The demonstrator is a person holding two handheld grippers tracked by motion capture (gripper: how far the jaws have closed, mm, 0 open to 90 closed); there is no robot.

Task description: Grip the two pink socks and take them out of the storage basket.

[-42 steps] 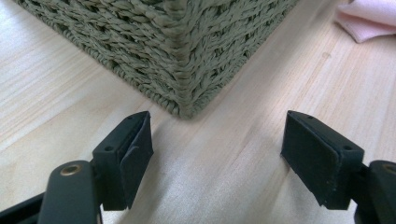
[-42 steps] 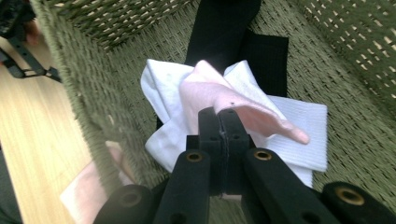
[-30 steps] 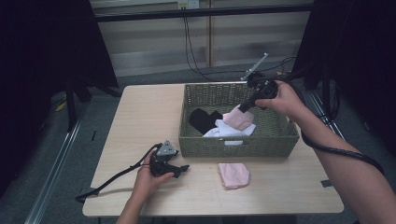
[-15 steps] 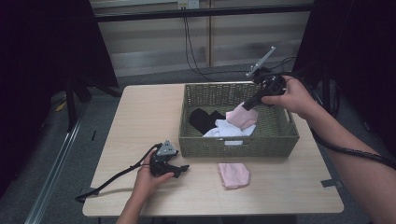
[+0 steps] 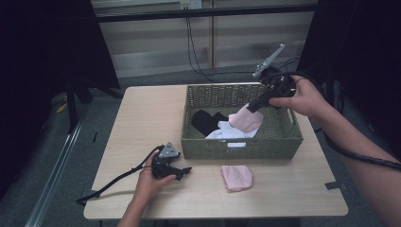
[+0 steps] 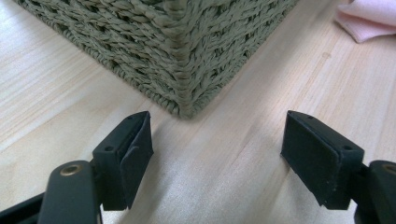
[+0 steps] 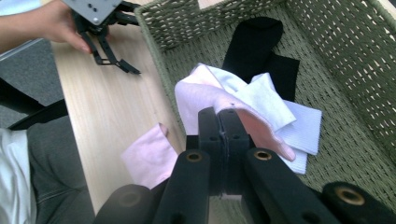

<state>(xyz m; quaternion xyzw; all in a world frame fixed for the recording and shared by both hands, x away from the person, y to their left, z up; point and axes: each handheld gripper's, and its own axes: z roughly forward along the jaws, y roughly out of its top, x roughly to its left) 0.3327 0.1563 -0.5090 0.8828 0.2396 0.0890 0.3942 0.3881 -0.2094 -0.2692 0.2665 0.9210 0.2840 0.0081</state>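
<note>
pink sock (image 5: 246, 121) pinched above basket (image 5: 283, 142)

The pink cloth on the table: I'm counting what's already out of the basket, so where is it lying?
In the high view the pink cloth lies flat on the table, just in front of the woven basket and to the right of the left gripper.

We count two pink socks — one (image 5: 246, 120) hanging over the basket, one (image 5: 237, 177) lying flat on the surface (image 5: 142, 123) in front of it. One woven basket (image 5: 283, 140) stands there. Inside it we count one black piece of cloth (image 5: 206, 121) and white cloth (image 5: 226, 130) whose number of pieces we cannot tell. There are two hand-held grippers — the left (image 5: 182, 171) and the right (image 5: 253, 107) — and one surface under everything.
</note>
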